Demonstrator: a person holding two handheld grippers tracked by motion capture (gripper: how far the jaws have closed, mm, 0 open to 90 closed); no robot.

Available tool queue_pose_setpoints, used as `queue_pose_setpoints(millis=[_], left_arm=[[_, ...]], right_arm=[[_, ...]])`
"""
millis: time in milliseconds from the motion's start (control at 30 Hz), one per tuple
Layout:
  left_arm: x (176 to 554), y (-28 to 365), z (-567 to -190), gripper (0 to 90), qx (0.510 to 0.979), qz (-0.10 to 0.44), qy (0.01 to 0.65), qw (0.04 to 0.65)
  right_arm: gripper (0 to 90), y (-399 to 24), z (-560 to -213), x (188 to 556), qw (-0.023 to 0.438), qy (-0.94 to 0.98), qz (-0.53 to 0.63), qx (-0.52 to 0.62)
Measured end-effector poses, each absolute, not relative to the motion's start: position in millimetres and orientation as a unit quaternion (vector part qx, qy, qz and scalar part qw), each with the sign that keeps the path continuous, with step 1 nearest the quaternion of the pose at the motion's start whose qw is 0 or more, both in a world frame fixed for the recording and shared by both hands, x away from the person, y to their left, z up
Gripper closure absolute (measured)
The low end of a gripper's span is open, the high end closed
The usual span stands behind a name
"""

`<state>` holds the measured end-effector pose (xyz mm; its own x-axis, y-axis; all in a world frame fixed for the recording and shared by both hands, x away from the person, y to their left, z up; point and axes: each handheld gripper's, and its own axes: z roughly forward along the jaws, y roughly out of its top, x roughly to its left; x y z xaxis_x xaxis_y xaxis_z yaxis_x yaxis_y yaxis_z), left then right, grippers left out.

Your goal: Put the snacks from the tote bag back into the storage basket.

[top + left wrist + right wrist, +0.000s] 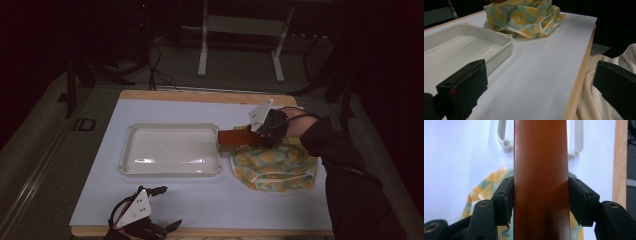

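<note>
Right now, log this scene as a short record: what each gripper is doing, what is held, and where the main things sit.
right gripper: shut on the orange-brown box, fingers pressing its two sides
orange-brown box: held above the table, between the tray and the cloth bag, its end over the tray's right rim
left gripper: open, nothing between its fingers, at the table's near edge
white tray: shallow, nothing in it, mid-table
patterned cloth bag: yellow and green, crumpled, just right of the tray
table: white sheet on a wooden top
</note>
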<state>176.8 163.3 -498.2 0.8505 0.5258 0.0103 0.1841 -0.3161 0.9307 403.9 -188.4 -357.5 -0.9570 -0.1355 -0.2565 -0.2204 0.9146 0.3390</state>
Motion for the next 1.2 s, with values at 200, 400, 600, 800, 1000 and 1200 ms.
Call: queue_pose_setpoints(millis=[200, 400, 600, 800, 1000, 1200], left_arm=[[176.1, 162.8, -498.2, 0.0, 0.797, 0.157, 0.220, 0.540], [175.7, 162.0, -498.5, 0.0, 0.800, 0.156, 0.215, 0.538], [176.1, 162.1, -498.5, 0.0, 0.801, 0.154, 0.214, 0.538], [175.8, 161.7, -498.7, 0.0, 0.801, 0.153, 0.212, 0.538], [175.6, 162.1, -498.7, 0.0, 0.801, 0.151, 0.211, 0.540], [175.1, 161.9, -498.9, 0.0, 0.802, 0.149, 0.209, 0.540]], right_arm=[[42.5, -161.8, -358.8, 402.4, 0.112, 0.969, 0.190, -0.111], [42.6, -135.5, -363.5, 402.0, 0.108, 0.967, 0.195, -0.122], [42.6, -112.9, -370.6, 400.0, 0.107, 0.965, 0.194, -0.141], [42.6, -89.9, -373.6, 396.6, 0.101, 0.963, 0.200, -0.150], [42.6, -66.9, -376.9, 395.2, 0.101, 0.960, 0.209, -0.154], [42.7, -45.7, -382.5, 394.9, 0.095, 0.959, 0.218, -0.153]])
